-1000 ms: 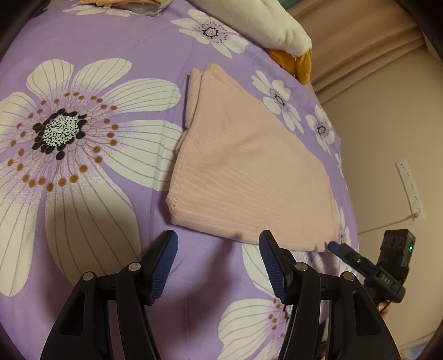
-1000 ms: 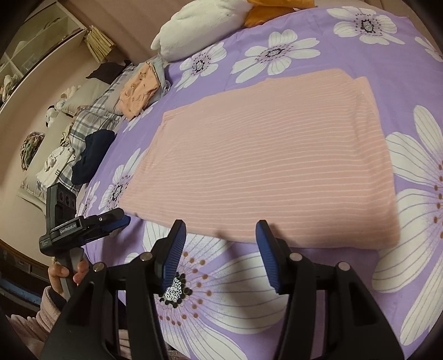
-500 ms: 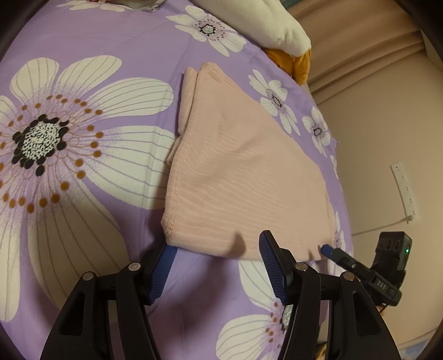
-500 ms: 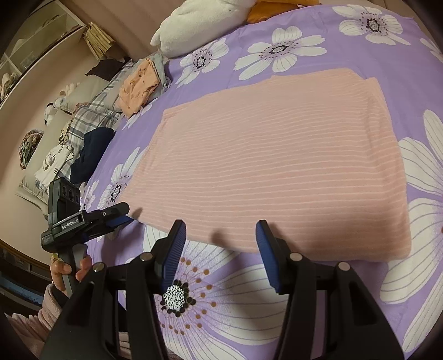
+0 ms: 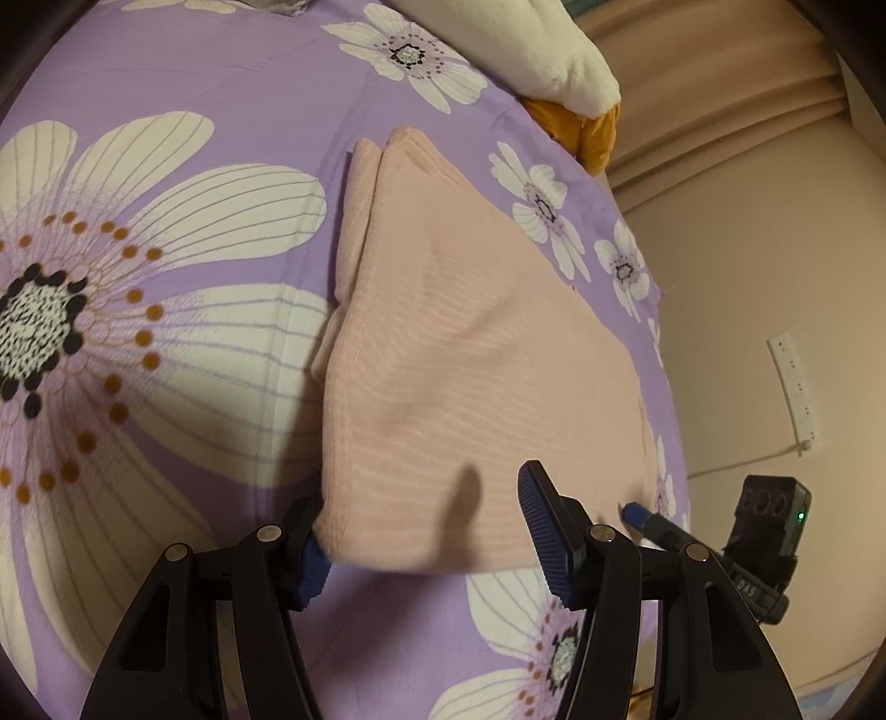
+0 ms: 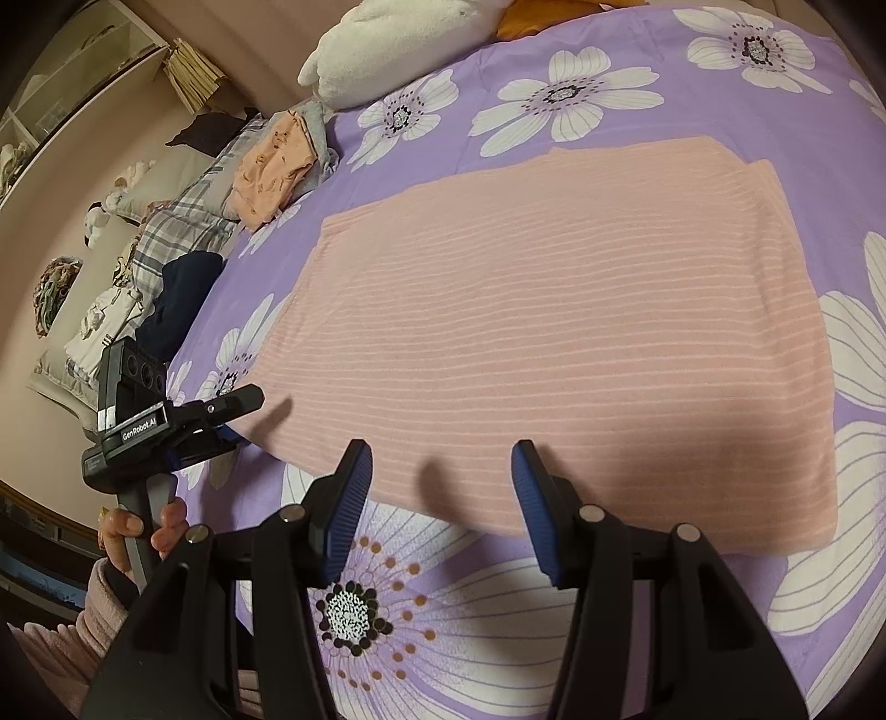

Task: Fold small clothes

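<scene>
A pink ribbed garment (image 6: 554, 332) lies folded flat on the purple flowered bedspread (image 6: 554, 637); it also shows in the left wrist view (image 5: 470, 360). My left gripper (image 5: 426, 537) is open at the garment's near corner, with its left finger partly under the cloth edge and its right finger above the cloth. My right gripper (image 6: 437, 504) is open at the garment's near edge, its jaws over the hem. Each gripper shows in the other's view: the left gripper (image 6: 221, 415) at the cloth's left corner, the right gripper (image 5: 664, 526) at the far corner.
A white pillow (image 6: 398, 44) and an orange one (image 5: 581, 133) lie at the bed's head. Folded clothes (image 6: 271, 166) and a plaid and navy pile (image 6: 177, 266) sit at the bed's left side. A wall with a power strip (image 5: 797, 387) is beyond the bed edge.
Both grippers have moved forward to the garment's near edge. My left gripper's left finger now sits under the corner. Both stay open.
</scene>
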### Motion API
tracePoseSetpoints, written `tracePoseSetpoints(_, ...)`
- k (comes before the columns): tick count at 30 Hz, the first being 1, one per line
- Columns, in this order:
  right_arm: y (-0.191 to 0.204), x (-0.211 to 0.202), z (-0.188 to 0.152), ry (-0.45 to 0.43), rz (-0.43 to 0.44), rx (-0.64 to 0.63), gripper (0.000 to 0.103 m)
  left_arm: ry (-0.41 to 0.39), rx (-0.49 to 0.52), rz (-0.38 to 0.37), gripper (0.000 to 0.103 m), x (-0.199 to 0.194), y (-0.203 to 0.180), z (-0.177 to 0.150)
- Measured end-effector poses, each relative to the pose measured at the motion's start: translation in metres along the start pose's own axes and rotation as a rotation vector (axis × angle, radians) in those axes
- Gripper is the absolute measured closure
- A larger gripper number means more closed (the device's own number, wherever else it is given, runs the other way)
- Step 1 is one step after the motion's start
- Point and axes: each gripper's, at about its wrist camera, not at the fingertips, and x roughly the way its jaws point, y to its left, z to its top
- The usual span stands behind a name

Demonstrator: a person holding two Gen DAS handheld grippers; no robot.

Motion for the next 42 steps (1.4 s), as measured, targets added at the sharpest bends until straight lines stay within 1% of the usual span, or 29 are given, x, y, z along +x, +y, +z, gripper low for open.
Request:
tracePoseSetpoints(13, -0.002, 0.013, 0.008, 0.013, -0.006, -0.001, 0.050, 0.016, 0.008, -0.019, 0.044, 0.019, -0.003, 0.028)
tracePoseSetpoints(20, -0.001, 0.023, 0.016, 0.019, -0.008, -0.016, 0.050, 0.026, -0.006, -0.054, 0.044, 0.029, -0.002, 0.046)
tracePoseSetpoints(28, 0.009, 0.038, 0.037, 0.007, -0.005, -0.063, 0.050, 0.036, -0.022, -0.077, 0.044, 0.038, -0.002, 0.064)
tracePoseSetpoints(34, 0.016, 0.058, 0.068, -0.024, -0.028, -0.091, 0.050, 0.044, 0.006, -0.046, 0.044, 0.039, -0.005, 0.070)
tracePoseSetpoints(35, 0.017, 0.060, 0.072, -0.026, -0.031, -0.090, 0.050, 0.042, 0.018, -0.034, 0.048, 0.039, -0.006, 0.069)
tracePoseSetpoints(36, 0.017, 0.066, 0.079, -0.027, -0.043, -0.088, 0.050, 0.041, 0.025, -0.021, 0.055, 0.039, -0.007, 0.070)
tracePoseSetpoints(37, 0.016, 0.068, 0.082, -0.025, -0.051, -0.088, 0.050, 0.040, 0.035, -0.003, 0.060, 0.039, -0.007, 0.070)
tracePoseSetpoints(39, 0.018, 0.078, 0.091, -0.022, -0.074, -0.091, 0.050, 0.039, 0.052, 0.038, 0.078, 0.039, -0.005, 0.070)
tracePoseSetpoints(41, 0.020, 0.084, 0.096, -0.021, -0.094, -0.098, 0.052, 0.041, 0.056, 0.060, 0.084, 0.038, -0.002, 0.071)
tracePoseSetpoints(42, 0.021, 0.086, 0.098, -0.022, -0.101, -0.101, 0.052, 0.039, 0.056, 0.063, 0.085, 0.038, -0.002, 0.071)
